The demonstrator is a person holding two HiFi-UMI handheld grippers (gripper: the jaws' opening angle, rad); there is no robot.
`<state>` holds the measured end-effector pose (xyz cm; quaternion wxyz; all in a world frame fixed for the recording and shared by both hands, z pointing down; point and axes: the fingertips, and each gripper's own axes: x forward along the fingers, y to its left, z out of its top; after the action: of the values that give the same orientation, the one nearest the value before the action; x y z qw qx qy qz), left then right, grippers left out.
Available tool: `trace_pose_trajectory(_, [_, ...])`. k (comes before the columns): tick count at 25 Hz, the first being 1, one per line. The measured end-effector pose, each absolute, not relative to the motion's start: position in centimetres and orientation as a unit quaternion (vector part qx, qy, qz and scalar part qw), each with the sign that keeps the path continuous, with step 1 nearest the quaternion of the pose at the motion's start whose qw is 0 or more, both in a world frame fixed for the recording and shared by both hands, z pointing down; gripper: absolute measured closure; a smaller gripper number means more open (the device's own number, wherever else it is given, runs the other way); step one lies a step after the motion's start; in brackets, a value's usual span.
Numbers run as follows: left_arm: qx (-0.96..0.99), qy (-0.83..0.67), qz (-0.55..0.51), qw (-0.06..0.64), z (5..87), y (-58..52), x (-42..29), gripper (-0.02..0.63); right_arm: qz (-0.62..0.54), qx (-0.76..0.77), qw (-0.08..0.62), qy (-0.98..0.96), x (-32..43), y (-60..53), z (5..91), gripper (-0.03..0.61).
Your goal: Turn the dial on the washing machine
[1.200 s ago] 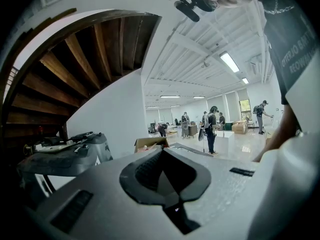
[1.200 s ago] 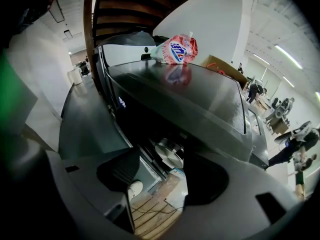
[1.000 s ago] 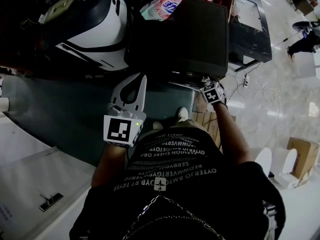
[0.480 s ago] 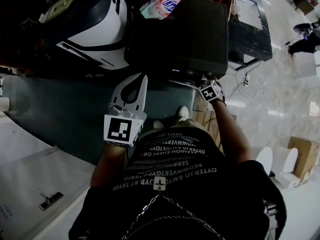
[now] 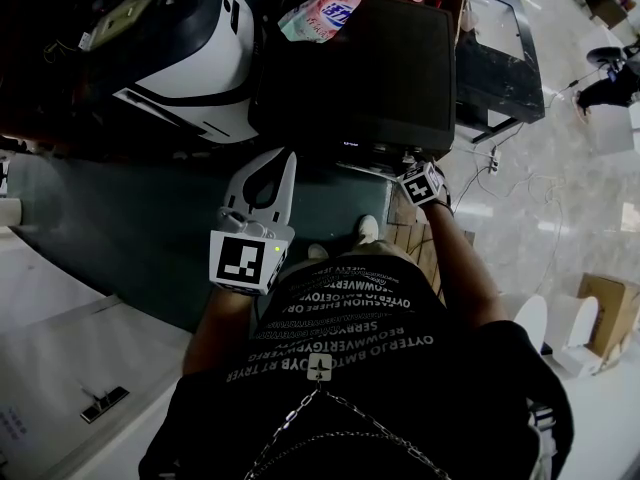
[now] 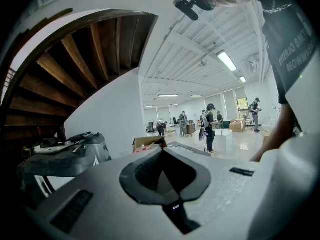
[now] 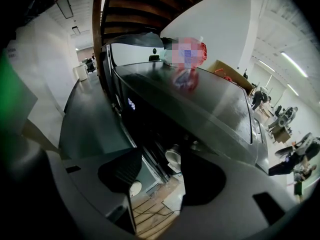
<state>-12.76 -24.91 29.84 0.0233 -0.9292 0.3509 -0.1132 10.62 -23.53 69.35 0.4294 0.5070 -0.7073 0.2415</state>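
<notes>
The black washing machine (image 5: 380,68) stands in front of me, seen from above. My right gripper (image 5: 410,168) reaches down at its front edge, only the marker cube (image 5: 425,185) showing plainly. In the right gripper view its jaws (image 7: 161,156) stand apart and have just been closing. A pale round dial (image 7: 174,159) on the machine's dark front (image 7: 150,129) shows in the gap between them, and the pads are not pressing on it. My white left gripper (image 5: 283,160) hovers left of the machine, tips together and nothing in them (image 6: 165,176).
A pink detergent bag (image 5: 325,13) lies on the machine's top at the back. A white appliance (image 5: 190,58) stands to the left. A green mat (image 5: 130,228) covers the floor. Cables (image 5: 520,188) and a cardboard box (image 5: 605,308) lie at the right.
The right gripper's marker cube has edged slightly closer to the machine's front. The left gripper has kept still.
</notes>
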Motion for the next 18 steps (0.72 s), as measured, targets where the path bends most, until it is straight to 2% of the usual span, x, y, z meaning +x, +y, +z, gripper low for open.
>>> trace_pose_trajectory(8, [-0.931, 0.348, -0.106, 0.027, 29.6, -25.0, -12.3, 0.611, 0.247, 0.513, 0.433, -0.699, 11.9, -23.2, 69.1, 0.333])
trace_pose_trajectory(18, [-0.931, 0.349, -0.107, 0.025, 29.7, -24.9, -12.1, 0.611, 0.216, 0.488, 0.454, -0.713, 10.1, -24.5, 69.0, 0.318])
